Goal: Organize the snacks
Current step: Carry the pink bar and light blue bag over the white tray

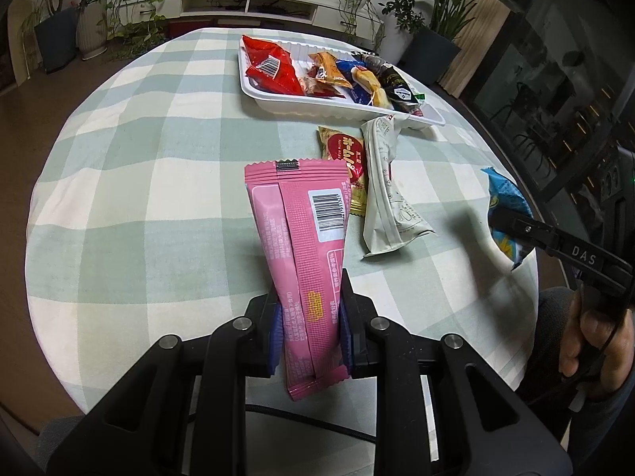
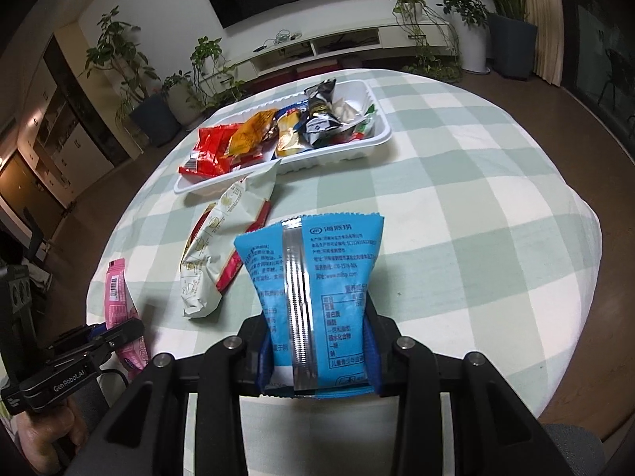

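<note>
Showing both tongs loaded above the checked tablecloth [image 1: 139, 182]. The left gripper [image 1: 311, 329] is clenched on the lower part of a pink packet [image 1: 301, 246], which stands up between the blue pads [image 1: 346, 341], barcode side toward the camera. The right gripper [image 2: 317, 353] is clenched on the lower third of a blue packet [image 2: 313, 269], back seam facing the lens.

Handling, as judged: both packets look light, soft and crinkly, with slick film; a hold across the flat body near one end, as here, seems secure, though the free end may flop.

Container: a white tray [image 1: 317, 109] at 12 o'clock in the left view holds a red packet [image 1: 274, 67], orange, blue and dark wrappers, packed closely. At 1 o'clock, on the cloth just before the tray, lie a cream packet [image 1: 385, 186], its far end touching the tray's rim, and a red-and-gold packet [image 1: 345, 158] partly beneath it.
</note>
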### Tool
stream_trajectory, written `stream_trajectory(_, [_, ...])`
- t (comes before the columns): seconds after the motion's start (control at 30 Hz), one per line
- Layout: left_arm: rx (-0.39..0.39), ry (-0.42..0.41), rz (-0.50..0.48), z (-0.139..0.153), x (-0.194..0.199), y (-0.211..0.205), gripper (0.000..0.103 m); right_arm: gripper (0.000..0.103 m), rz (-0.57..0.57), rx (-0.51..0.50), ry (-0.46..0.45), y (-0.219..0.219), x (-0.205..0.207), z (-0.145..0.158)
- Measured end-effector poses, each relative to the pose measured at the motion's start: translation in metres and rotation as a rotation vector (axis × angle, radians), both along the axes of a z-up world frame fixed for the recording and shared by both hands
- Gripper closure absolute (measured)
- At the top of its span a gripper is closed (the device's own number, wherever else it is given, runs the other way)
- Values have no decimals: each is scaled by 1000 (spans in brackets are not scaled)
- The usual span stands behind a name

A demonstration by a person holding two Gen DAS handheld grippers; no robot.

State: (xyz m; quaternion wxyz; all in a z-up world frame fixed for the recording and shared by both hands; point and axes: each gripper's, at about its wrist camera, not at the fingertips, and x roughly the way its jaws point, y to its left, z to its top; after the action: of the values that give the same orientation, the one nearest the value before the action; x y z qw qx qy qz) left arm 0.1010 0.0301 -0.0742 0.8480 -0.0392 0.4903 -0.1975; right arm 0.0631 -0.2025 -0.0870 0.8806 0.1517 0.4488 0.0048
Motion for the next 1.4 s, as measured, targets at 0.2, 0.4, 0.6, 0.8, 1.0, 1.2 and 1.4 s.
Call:
stream_trajectory(0.2, [-4,-8,0,5,4,0,82,65,-24,29,-14,-16,0,7])
stream_trajectory(0.4, [-16,-35,-4,23,22,2,82,65,-73,27,-53,-45,6,24])
stream_trajectory(0.6, [0,-112,-15,61,60,-3,82,65,-125,8,-107,-81,22,50])
stream_trajectory(0.8, [31,-180,-54,101,124,-29,82,65,-100,-23,-167,-90,62,88])
stream_trajectory(1.0, [21,-142,-87,101,199,-63,82,65,14,25,-192,-65,125,112])
stream_trajectory(1.2, [61,-52,-84,56,252,-81,82,65,135,-38,-101,-14,198,85])
stream_trajectory(1.4, [88,-21,-67,17,273,-87,82,65,166,-120,-27,12,237,42])
